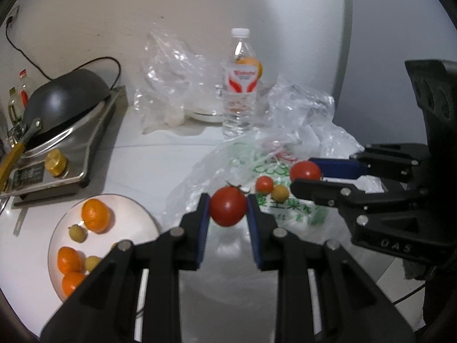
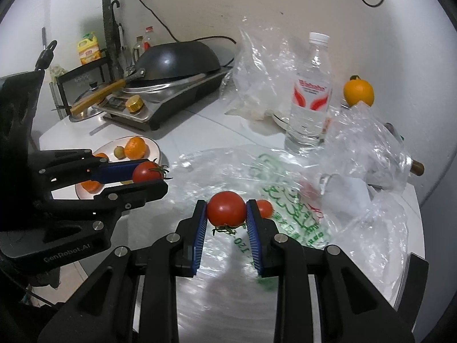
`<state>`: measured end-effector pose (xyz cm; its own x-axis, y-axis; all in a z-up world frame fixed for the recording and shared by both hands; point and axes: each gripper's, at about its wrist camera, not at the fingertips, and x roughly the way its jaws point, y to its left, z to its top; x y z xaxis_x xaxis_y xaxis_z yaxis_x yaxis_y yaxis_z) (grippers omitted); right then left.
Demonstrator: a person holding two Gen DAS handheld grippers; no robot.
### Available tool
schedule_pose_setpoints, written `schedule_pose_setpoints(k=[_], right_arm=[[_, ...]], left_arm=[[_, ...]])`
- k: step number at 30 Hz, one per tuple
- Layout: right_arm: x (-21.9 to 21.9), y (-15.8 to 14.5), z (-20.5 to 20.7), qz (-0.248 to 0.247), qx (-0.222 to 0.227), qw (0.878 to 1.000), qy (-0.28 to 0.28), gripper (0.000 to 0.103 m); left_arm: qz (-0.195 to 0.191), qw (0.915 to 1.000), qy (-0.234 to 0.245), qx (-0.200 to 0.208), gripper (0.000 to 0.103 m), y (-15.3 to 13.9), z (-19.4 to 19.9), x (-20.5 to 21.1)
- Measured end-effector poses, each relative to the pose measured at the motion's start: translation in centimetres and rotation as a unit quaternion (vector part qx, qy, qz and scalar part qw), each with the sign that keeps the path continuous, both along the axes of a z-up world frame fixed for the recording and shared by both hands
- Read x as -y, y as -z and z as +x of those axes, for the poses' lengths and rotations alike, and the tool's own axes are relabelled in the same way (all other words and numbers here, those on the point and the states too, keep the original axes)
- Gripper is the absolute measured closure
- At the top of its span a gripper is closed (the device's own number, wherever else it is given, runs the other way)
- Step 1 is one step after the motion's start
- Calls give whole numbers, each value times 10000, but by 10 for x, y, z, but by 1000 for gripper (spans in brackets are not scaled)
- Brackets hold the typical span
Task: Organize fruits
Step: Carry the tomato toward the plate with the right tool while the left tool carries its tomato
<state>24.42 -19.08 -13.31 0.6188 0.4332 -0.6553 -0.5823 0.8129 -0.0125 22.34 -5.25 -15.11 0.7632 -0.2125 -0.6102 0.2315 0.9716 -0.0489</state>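
Observation:
My left gripper (image 1: 227, 208) is shut on a red tomato (image 1: 227, 206), held above the counter just right of the white plate (image 1: 125, 203). On that plate lie several oranges (image 1: 95, 215) and small yellow-green fruits (image 1: 77, 233). My right gripper (image 2: 226, 214) is shut on a second red tomato (image 2: 225, 208), stem down, over the printed plastic bag (image 2: 294, 217). Each gripper shows in the other's view: the right gripper (image 1: 307, 175) at right, the left gripper (image 2: 148, 175) at left. A small tomato (image 1: 264, 184) and a yellow fruit (image 1: 279, 193) rest on the bag.
A water bottle (image 1: 240, 85) stands at the back with an orange (image 2: 358, 91) behind it. Crumpled clear bags (image 1: 171, 74) lie around it. A black wok (image 1: 65, 97) sits on a steel cooker (image 1: 71, 154) at the left. A rack with bottles (image 2: 88, 51) stands far left.

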Motion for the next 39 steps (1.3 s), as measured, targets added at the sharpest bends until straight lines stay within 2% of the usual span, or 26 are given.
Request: schedule_pose_setpoints(k=[12,17,27,39], right_arm=[[-37,-2,-10,-184,63,9997,-115,74],[-55,0,-12,-290,74,9994,-190,74],[-86,7,-14,-408,37,9985,-374,74],[-118,15,-19,-486,-4,9969,-614,74]], left_arm=[[-123,9998,-126,61,77,6,-16,-37],[55,9995,-301,102,77,12,-22,-51],[-22,9990,-454,-28,77,28,-33,-76],[134,9974,-676,-218,77,53,-37,-99]])
